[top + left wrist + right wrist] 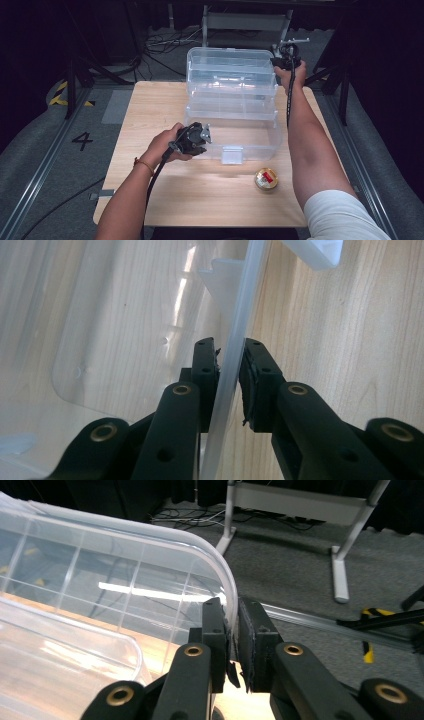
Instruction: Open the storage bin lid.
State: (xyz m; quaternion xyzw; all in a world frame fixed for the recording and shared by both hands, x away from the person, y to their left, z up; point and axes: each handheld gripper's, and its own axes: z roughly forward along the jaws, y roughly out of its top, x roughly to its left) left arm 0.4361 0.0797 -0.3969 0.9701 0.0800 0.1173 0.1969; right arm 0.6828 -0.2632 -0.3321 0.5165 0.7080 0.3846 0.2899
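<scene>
Got the clear storage box (232, 125) sitting mid-bench (150, 110); my left tongs (231, 371) pinch its front wall to steady it; right tongs (232, 630) clamp the raised lid's (125, 580) corner, I'd guess to swing it.

Open clear box (232, 107) blocks mid-table; tin (266, 178) near front edge.

Count, high view: 1 clear plastic box (231, 100), centre frame, lid open. 1 round gold tin (266, 178) with a red mark, lower right of centre. 1 wooden tabletop (200, 195). 2 tools: left tool (200, 139) left of centre, right tool (283, 59) upper right. 2 forearms in from the bottom edge. 1 painted "4" (82, 140) on the floor, left side.
</scene>
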